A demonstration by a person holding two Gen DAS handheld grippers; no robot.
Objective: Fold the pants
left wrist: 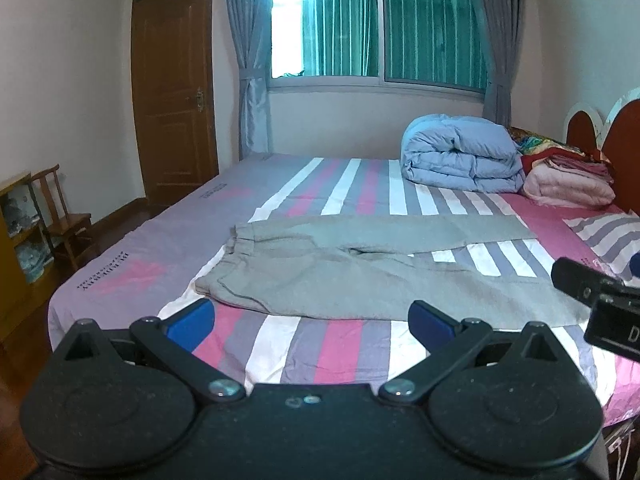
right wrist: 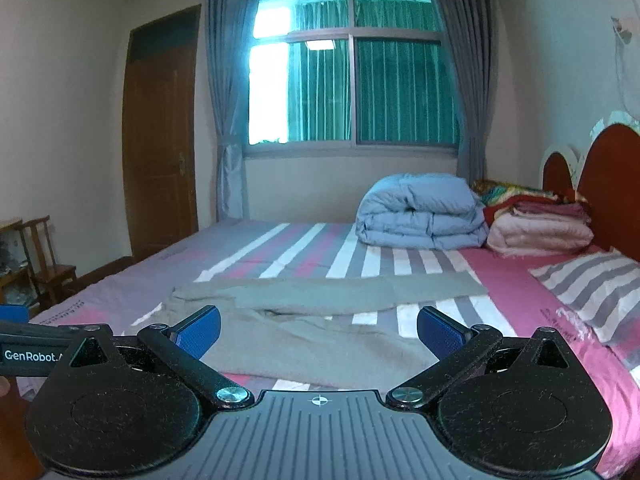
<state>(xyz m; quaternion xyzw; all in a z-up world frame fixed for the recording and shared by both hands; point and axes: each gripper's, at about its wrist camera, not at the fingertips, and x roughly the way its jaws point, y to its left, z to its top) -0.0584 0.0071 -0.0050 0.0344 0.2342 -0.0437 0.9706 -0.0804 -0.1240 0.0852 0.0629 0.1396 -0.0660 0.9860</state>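
Note:
Grey pants (left wrist: 360, 268) lie spread flat on the striped bed (left wrist: 304, 344), waistband to the left and the two legs running right in a V. They also show in the right wrist view (right wrist: 320, 320). My left gripper (left wrist: 312, 320) is open and empty, held above the bed's near edge just short of the pants. My right gripper (right wrist: 318, 332) is open and empty, low over the near leg of the pants. The right gripper's body shows at the right edge of the left wrist view (left wrist: 600, 300).
A folded blue quilt (left wrist: 460, 156) and a stack of folded blankets (left wrist: 568, 184) lie at the far right by the red headboard (right wrist: 608, 192). A striped pillow (right wrist: 592, 284) lies at the right. A wooden chair (left wrist: 60, 216) and door (left wrist: 176, 92) stand at the left.

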